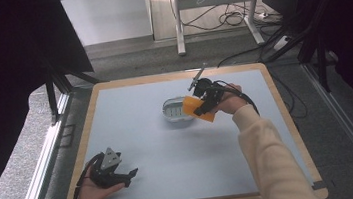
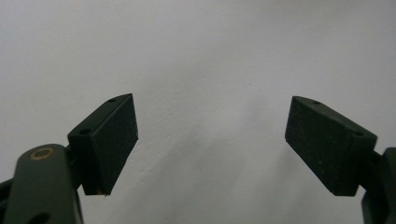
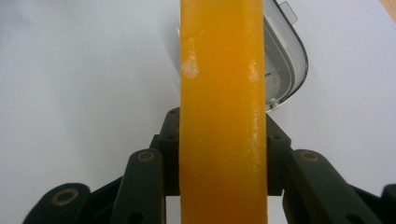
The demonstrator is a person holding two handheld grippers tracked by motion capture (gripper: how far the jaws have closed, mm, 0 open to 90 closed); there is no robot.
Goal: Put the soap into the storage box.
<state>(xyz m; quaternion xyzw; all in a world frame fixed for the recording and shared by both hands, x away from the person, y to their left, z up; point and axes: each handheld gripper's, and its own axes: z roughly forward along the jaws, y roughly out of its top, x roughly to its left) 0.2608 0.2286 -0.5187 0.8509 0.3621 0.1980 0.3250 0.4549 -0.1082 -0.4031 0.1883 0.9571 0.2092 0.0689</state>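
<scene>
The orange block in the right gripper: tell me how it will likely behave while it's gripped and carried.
The orange block looks fairly stiff: it stands straight up from between the right gripper pads without sagging. Its surface looks smooth and slightly waxy, so it might slip if the grip loosens. It is held tilted above the small white container, which suggests that it is light for its size.

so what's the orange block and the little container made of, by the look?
Orange block: likely a sponge or soft foam, matte, with pale scuffed patches on its edge; it sits clamped in the right gripper. Container: probably plastic, with a clear, glossy rounded rim and whitish inside. It could be thin metal; the high view is too small to tell.
</scene>
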